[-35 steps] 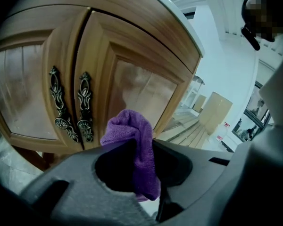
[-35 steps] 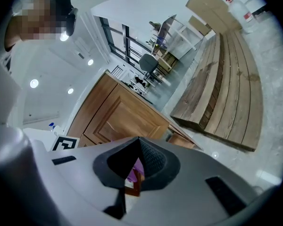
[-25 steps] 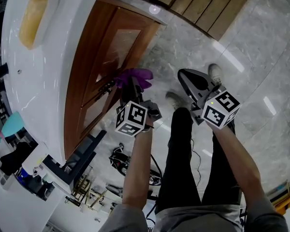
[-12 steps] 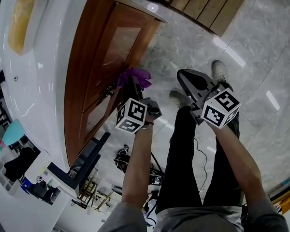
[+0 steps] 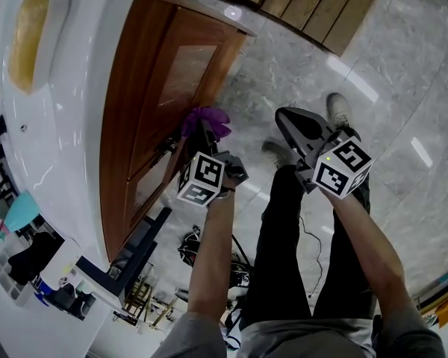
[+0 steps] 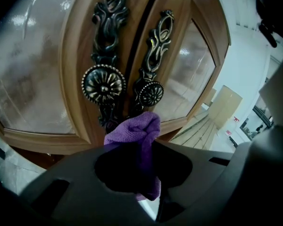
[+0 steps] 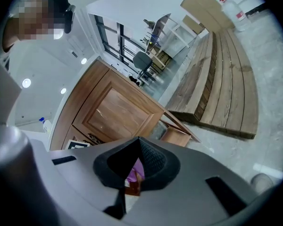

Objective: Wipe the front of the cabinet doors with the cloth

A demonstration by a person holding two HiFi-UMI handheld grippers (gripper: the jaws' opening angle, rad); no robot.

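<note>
My left gripper fingers clamp the purple cloth. Its bunched tip is at the ornate handles where the two cabinet doors meet; can't tell if it touches. Right gripper fingers are closed on nothing, well off the doors. My guess: wiping is underway, nothing shows as done, panels and frames left.

Glossy grey marble floor; wooden planks; white countertop.
</note>
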